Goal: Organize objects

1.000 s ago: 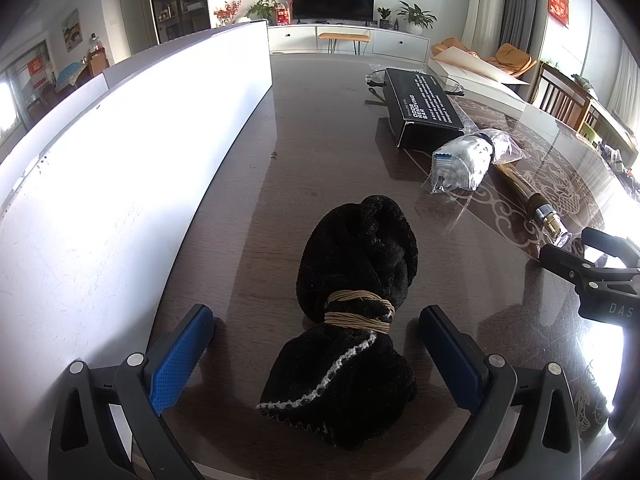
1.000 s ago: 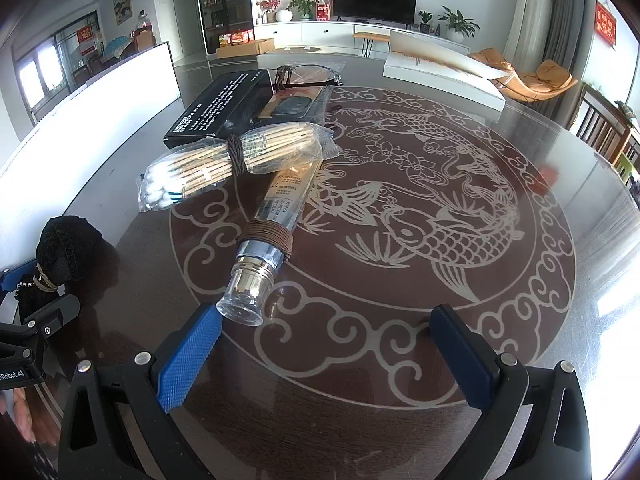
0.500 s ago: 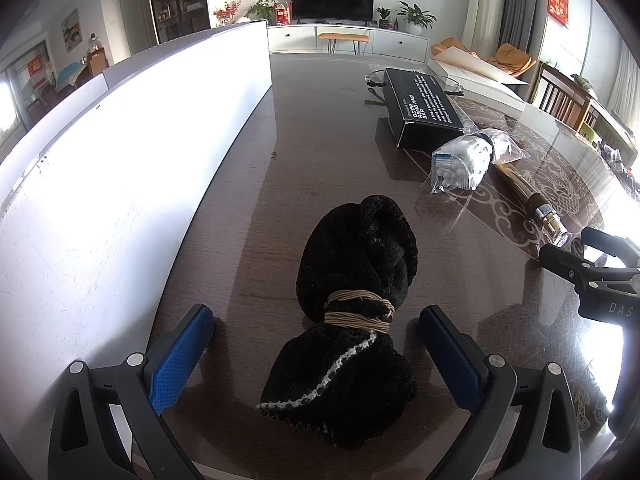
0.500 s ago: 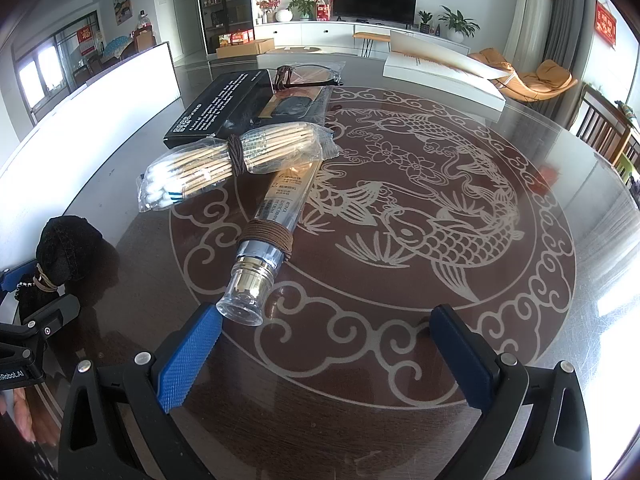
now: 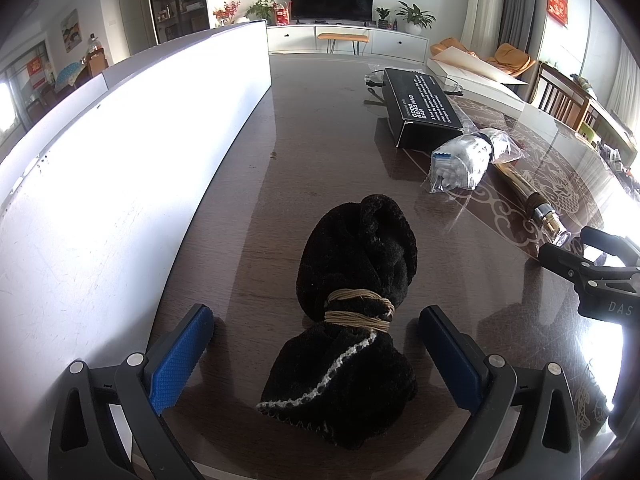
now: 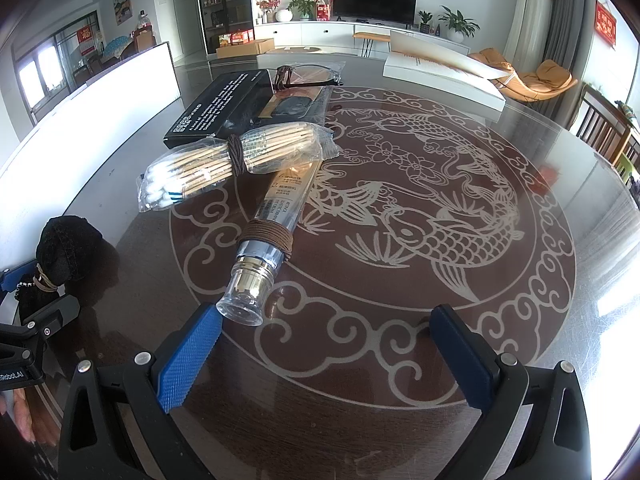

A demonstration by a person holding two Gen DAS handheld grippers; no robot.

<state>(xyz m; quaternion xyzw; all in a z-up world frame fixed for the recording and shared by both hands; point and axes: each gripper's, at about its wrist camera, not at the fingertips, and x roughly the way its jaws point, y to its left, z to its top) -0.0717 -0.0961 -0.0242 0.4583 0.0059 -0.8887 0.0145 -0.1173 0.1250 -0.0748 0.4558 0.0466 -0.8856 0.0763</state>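
Observation:
A black fuzzy cloth bundle tied with tan cord lies on the dark table between the open fingers of my left gripper, which do not touch it. It also shows at the left in the right wrist view. My right gripper is open and empty, just in front of a clear tube with a silver cap. A bag of cotton swabs lies across the tube, beside a black box. Glasses in a clear sleeve lie behind.
A long white box wall runs along the table's left side. Another white box lies at the far right of the round patterned table. Chairs stand beyond the right edge.

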